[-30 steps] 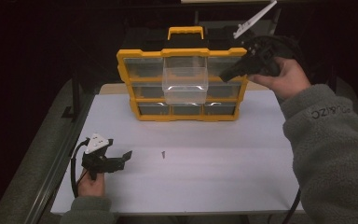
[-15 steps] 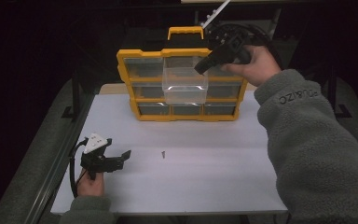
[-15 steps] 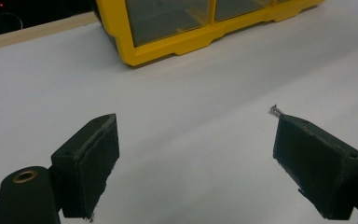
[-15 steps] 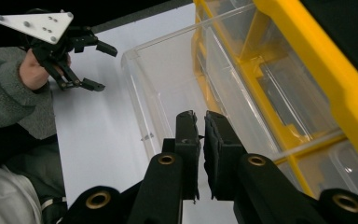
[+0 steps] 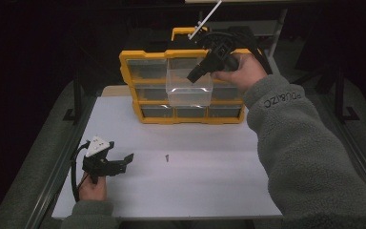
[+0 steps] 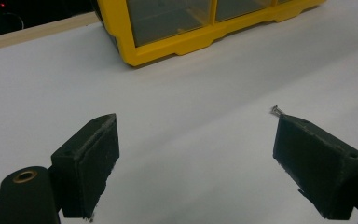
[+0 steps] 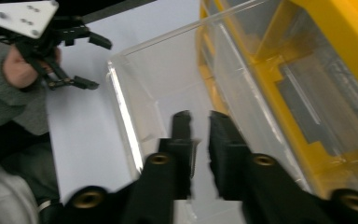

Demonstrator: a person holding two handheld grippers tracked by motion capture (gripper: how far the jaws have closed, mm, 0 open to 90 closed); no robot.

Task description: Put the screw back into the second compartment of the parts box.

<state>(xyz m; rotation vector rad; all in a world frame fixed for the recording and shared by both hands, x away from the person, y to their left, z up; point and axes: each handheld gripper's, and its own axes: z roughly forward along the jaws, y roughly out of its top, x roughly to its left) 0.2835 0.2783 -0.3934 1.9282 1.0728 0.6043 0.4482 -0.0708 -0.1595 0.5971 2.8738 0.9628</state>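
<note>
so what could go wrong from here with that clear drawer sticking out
1. The clear drawer hangs far out of the yellow organizer; it could drop out.
2. The right tongs, whose jaws have just been opening, stand over the drawer with a narrow gap and nothing between them; a nudge could tip it.
3. The small screw lies loose on the white table near the open left tongs; a sweep could knock it away.
</note>
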